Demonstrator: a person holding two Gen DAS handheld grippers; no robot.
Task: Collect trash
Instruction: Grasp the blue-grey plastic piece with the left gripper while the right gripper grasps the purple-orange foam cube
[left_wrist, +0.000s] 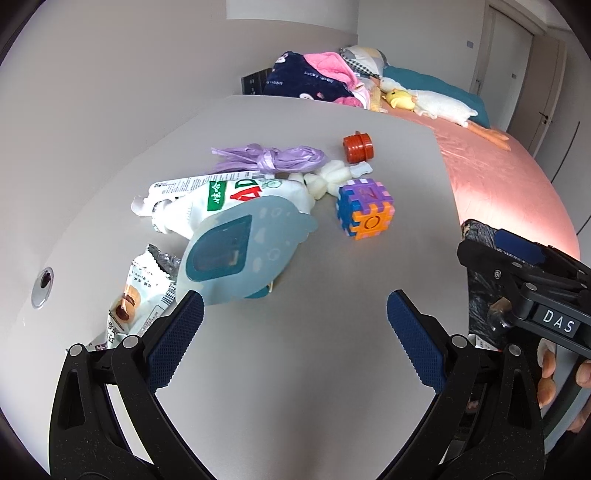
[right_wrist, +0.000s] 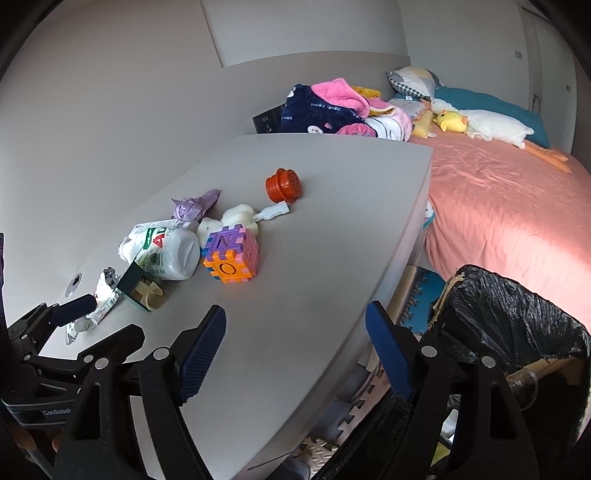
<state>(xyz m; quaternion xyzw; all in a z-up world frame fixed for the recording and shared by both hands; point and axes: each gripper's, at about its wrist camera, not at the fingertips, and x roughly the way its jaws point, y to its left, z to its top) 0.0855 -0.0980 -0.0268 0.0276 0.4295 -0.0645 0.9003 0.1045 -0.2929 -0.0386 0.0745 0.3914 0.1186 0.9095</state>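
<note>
Most of the trash is not yet collected: a snack wrapper (left_wrist: 136, 306), a crushed white bottle (left_wrist: 221, 206), a purple bag (left_wrist: 273, 158) and a blue card pack (left_wrist: 243, 254) lie in a cluster on the table (left_wrist: 332, 295) among toys, while the black-lined bin (right_wrist: 517, 317) stands just beside the table's edge, by the bed. The left claw (left_wrist: 295, 339) tilts down over the table with jaws wide and empty, its left pad just by the card pack and wrapper. The right claw (right_wrist: 295, 347) hangs at the table's near edge beside the bin, also wide open, holding nothing.
</note>
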